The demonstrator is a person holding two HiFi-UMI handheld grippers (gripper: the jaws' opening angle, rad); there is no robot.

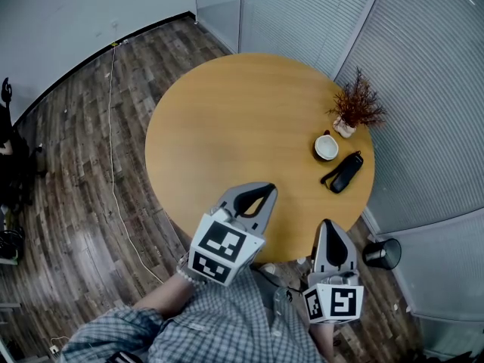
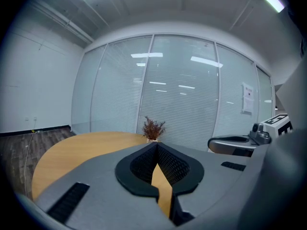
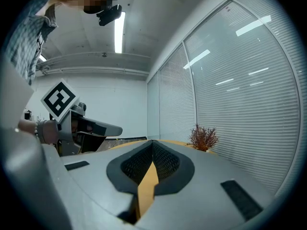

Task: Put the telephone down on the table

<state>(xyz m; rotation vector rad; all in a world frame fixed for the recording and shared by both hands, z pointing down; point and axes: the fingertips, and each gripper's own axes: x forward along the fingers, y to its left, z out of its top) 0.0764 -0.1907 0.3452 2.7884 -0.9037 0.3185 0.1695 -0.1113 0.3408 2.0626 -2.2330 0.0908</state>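
The telephone [image 1: 346, 172], a black handset, lay flat on the round wooden bench [image 1: 227, 127] near its right edge. It was just beside a white cup [image 1: 326, 147] and near a small pot of dried reddish twigs [image 1: 355, 106]. Neither gripper touched it.

The right gripper [image 1: 330, 227] hovered at the bench's near edge. The telephone lay ahead of its fingers and a little to the right, apart from them. The left gripper [image 1: 262, 193] hung over the near part of the bench, with the telephone well apart from it, off to its right.

In the left gripper view the fingers [image 2: 136, 166] met at their tips with nothing held. Only a thin wedge of bench wood showed through the slit lower down. The right gripper view showed the same: fingers [image 3: 129, 166] together at the tips and empty.

Only the head view showed the telephone and the cup. In both gripper views the grey gripper bodies hid them, and only the twigs [image 2: 153, 127] rose above the fingers. The left gripper view caught the right gripper [image 2: 214, 143] at its right edge. The right gripper view caught the left gripper [image 3: 119, 128] and its marker cube [image 3: 59, 99] at its left. The head view alone showed the wood floor, with a white cable [image 1: 113, 172] and a black bin [image 1: 382, 253].
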